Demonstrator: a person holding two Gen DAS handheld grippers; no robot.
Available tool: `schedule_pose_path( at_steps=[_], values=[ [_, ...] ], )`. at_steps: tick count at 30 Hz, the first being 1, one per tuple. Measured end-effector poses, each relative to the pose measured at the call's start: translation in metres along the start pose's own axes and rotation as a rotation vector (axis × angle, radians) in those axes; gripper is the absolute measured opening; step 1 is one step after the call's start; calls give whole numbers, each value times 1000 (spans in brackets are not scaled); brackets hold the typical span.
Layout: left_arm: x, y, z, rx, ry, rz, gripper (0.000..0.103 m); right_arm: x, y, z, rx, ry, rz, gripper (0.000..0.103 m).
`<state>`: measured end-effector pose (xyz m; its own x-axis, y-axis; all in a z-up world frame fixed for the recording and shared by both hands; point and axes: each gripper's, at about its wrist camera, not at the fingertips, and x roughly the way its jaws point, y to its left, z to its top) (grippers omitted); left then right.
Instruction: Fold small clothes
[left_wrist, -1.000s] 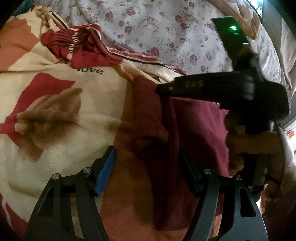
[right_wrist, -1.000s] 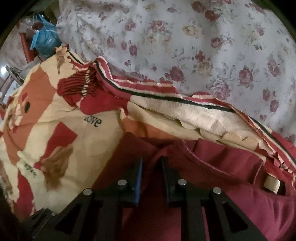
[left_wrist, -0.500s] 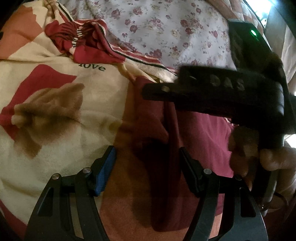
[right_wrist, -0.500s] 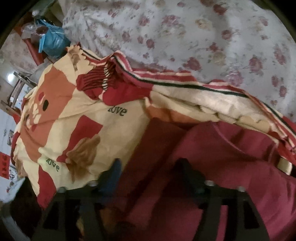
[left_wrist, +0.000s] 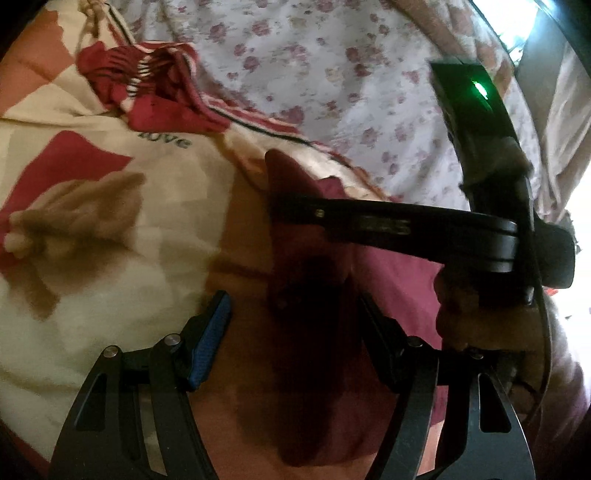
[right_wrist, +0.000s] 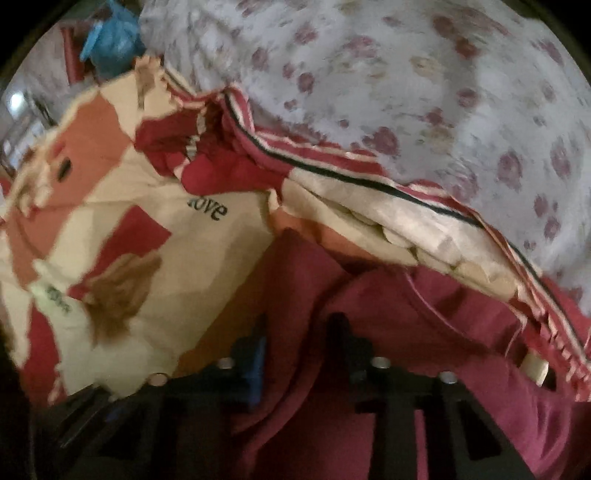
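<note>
**Maroon top is floppy as anything, grab the fold not the flat**

Using the "love" blanket (left_wrist: 92, 229) as my landmark. The maroon garment (left_wrist: 317, 369) lies on it, just right of the brown bear print, bunched into a ridge down the middle. My guess: light, soft, no stiffness, so it'll sag and slide unless I pinch a doubled edge or that ridge.

Left claw (left_wrist: 295, 328) is spread wide, low over the blanket with the ridge sitting between the pads, nothing pinched. Right claw (right_wrist: 299, 347) reaches in sideways above the garment, at the blanket's far fold near the floral sheet (right_wrist: 424, 110). It's partly parted with maroon cloth between the pads; too blurry to call whether it's gripping.
</note>
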<state>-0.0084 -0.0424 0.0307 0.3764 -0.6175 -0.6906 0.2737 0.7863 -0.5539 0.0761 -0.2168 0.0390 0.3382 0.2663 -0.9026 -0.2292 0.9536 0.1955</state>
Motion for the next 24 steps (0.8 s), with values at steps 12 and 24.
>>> schedule_pose_path(
  at_steps=[12, 24],
  values=[
    [0, -33, -1, 148, -33, -114, 42, -19, -38, -11, 207, -6, 192, 28],
    [-1, -39, -3, 173, -31, -115, 42, 13, -9, 17, 97, 156, 90, 72]
  ],
)
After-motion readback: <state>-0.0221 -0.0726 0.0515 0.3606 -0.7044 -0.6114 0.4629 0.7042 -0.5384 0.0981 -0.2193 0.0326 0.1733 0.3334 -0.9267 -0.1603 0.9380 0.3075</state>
